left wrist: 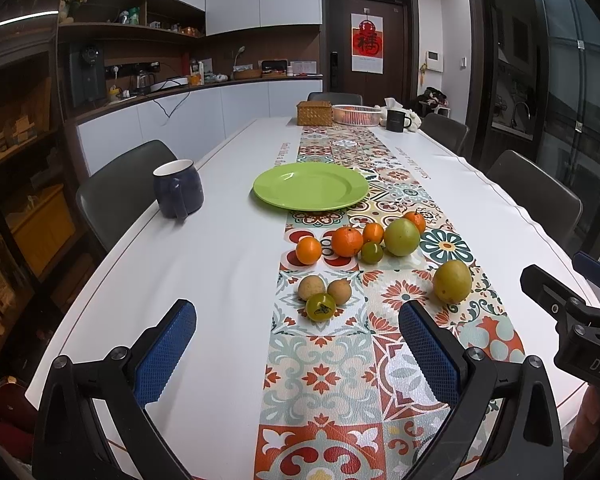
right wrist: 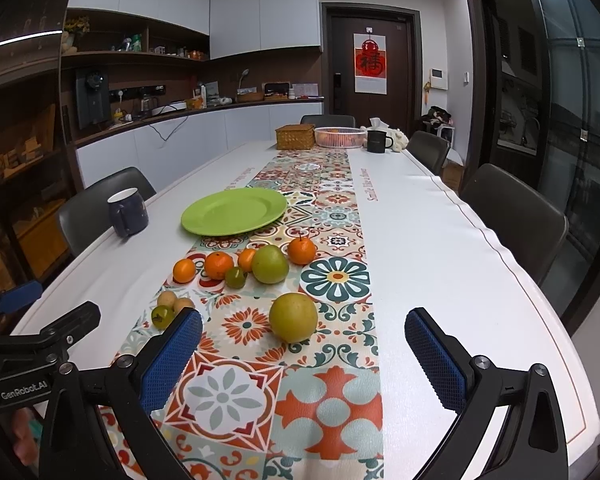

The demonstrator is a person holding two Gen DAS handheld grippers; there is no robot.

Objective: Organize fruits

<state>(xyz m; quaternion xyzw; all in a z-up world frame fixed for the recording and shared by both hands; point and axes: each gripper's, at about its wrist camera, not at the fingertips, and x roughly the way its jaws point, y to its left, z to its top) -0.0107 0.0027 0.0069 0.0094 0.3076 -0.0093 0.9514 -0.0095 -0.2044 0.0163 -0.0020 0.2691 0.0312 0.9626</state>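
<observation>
A green plate (left wrist: 311, 186) (right wrist: 234, 211) lies empty on the patterned runner. Before it lie several oranges (left wrist: 347, 241) (right wrist: 219, 265), a big green fruit (left wrist: 401, 237) (right wrist: 269, 264), a small green one (left wrist: 371, 253), a yellow-green pear-like fruit (left wrist: 452, 281) (right wrist: 293, 317), two brown round fruits (left wrist: 311, 287) and a green tomato (left wrist: 320, 307) (right wrist: 163, 316). My left gripper (left wrist: 298, 344) is open and empty, just short of the tomato. My right gripper (right wrist: 304, 344) is open and empty, just short of the yellow-green fruit.
A dark blue mug (left wrist: 177, 188) (right wrist: 127, 212) stands at the table's left edge. A wicker box (left wrist: 314, 113), a white basket (left wrist: 357, 114) and a black mug (left wrist: 397, 120) stand at the far end. Chairs (left wrist: 536, 196) line both sides.
</observation>
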